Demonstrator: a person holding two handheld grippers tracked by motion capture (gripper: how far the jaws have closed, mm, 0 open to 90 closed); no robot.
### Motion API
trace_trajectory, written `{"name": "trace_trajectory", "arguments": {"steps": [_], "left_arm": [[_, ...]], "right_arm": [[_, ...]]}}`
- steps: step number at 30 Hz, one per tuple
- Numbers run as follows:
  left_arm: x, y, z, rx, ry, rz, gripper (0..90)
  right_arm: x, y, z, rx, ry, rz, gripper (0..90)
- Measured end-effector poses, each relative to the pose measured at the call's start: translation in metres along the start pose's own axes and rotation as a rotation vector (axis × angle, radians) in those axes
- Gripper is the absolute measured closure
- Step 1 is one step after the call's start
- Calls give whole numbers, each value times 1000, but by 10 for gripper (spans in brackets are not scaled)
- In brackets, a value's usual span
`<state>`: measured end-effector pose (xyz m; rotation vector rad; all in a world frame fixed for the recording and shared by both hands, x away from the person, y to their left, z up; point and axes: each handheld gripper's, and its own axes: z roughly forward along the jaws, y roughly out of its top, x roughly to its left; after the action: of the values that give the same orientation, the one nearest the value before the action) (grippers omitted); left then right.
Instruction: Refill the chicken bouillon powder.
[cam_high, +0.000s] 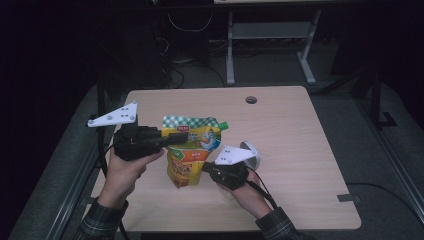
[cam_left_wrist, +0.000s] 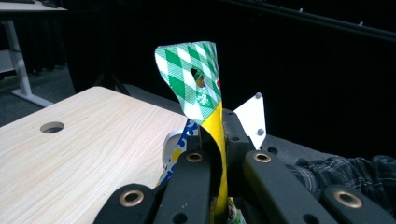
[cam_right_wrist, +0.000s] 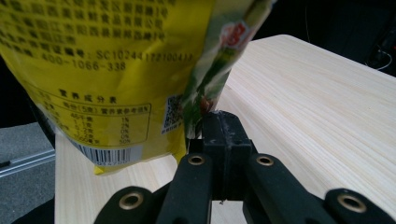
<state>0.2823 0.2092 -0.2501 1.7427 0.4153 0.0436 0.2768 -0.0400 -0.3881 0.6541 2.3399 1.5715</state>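
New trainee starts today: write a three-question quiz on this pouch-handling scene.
1. True or false: both grippers are shut on the yellow plastic spouted pouch with the green-checked top.
2. Which gripper holds the pouch's checked top: A) left gripper B) right gripper?
3. Fill in: the round hole is in the light wooden ____.

Key: 1 true; 2 A; 3 table.
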Motion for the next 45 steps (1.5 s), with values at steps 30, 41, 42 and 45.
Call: {"name": "trace_trajectory", "arguments": {"steps": [30, 41, 42, 45], "left_arm": [[7, 9, 41, 68, 9, -18, 900], [12, 6, 52, 100, 30, -43, 900], [13, 5, 54, 106, 36, -44, 900], [14, 4, 59, 125, 49, -55, 900]], "right_arm": [[26, -8, 15, -45, 151, -43, 900], [35, -10, 19, -65, 197, -52, 900], [35, -10, 20, -65, 200, -53, 900], [35, -12, 21, -65, 205, -61, 900]]}}
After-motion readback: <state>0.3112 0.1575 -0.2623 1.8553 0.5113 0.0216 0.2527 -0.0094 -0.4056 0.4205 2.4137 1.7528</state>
